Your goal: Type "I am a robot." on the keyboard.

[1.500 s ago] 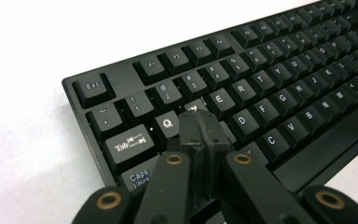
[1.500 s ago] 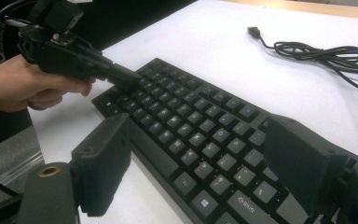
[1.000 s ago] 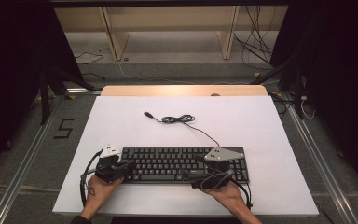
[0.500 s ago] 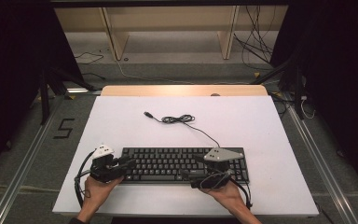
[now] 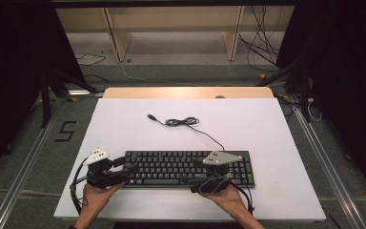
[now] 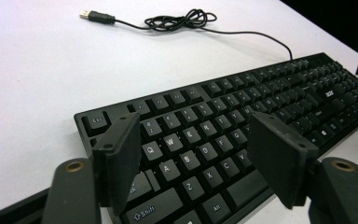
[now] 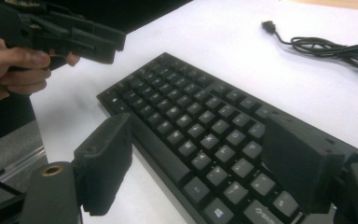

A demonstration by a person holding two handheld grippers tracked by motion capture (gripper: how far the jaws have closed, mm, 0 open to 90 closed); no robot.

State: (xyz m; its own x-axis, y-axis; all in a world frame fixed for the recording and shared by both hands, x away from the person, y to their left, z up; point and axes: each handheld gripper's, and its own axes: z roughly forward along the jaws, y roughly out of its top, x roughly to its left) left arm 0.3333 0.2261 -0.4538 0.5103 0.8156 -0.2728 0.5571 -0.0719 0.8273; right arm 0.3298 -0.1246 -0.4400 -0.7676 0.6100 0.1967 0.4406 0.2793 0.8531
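Left gripper spread wide over keyboard's left end, jaws just opened, nothing pinched. Right gripper spread too, hovering at front edge. Black, full-size, flat near table's front; cable loosely coiled behind.

Your worktop is a white sheet with a bare wooden strip along its far edge. One thing lies flat on it: a black keyboard, stretched between your two grippers, its left end just ahead of your left gripper and its right half under your right gripper. Its thin black cable leaves the keyboard's back edge beyond your right gripper, runs away from you across the white surface, bunches into a loose tangle and ends in a plug lying on the worktop, well beyond both grippers.
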